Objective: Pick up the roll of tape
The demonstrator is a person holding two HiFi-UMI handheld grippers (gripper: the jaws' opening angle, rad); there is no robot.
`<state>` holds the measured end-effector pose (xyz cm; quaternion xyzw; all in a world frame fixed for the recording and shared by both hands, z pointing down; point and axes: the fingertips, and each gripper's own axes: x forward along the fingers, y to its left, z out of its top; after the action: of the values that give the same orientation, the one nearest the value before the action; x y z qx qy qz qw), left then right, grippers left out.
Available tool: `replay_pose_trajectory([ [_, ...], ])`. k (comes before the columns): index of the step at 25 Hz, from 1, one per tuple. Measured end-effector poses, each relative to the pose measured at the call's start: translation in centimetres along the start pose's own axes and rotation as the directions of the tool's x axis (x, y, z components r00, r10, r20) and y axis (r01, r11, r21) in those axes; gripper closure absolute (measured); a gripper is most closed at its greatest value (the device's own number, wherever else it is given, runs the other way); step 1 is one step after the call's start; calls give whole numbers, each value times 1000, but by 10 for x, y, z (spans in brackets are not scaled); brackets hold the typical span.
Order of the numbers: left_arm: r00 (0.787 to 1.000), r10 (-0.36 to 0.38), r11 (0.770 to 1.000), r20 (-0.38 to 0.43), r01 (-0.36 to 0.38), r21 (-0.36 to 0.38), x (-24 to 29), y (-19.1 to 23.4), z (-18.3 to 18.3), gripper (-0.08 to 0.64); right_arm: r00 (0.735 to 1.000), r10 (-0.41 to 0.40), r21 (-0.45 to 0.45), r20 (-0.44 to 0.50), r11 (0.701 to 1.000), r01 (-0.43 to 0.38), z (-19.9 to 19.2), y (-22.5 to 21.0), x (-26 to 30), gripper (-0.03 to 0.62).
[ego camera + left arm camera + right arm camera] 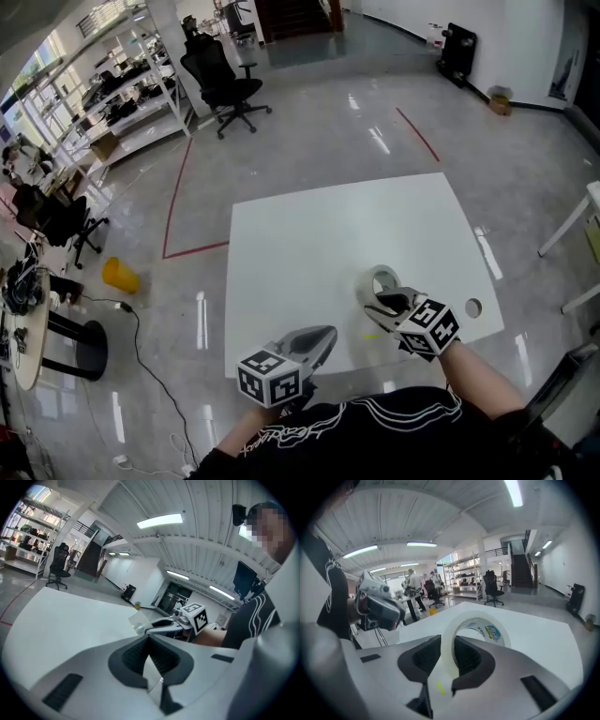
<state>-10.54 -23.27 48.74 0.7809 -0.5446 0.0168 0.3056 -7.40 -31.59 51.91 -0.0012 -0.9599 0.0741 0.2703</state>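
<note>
A roll of clear tape (382,279) with a printed core stands upright between the jaws of my right gripper (377,304), lifted a little above the white table (309,234) near its front right. In the right gripper view the tape (478,620) fills the gap and the right gripper (448,662) is shut on its wall. My left gripper (319,339) hovers at the table's front edge with its jaws together and nothing between them. In the left gripper view the left gripper (149,641) points at the tape (137,621) beyond it.
A round cable hole (472,307) sits at the table's right edge. A black office chair (225,89), shelving (122,103) and a yellow bin (120,275) stand on the floor to the left. Another table's leg (567,225) is at the right.
</note>
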Motion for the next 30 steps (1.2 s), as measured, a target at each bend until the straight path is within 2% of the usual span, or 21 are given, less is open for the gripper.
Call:
replay_pose_trajectory([
  [6,999,-7,998,38,5,55,-1,-4,19,557,978,24,101,205,994,-46,37,12,-38,505],
  [12,997,-31,996,64,26,85,2,-20,36,557,937,72,151,341,980,-131,59,26,-75,505],
  [16,996,-49,994,69,43,96,5,-30,40,557,905,115,187,409,960,-207,60,33,-91,503],
  [20,996,-59,992,73,51,112,7,-34,45,557,890,120,194,441,955,-225,61,35,-99,504],
  [30,994,-64,990,90,51,135,6,-47,56,557,892,109,181,439,961,-207,61,35,-109,503],
])
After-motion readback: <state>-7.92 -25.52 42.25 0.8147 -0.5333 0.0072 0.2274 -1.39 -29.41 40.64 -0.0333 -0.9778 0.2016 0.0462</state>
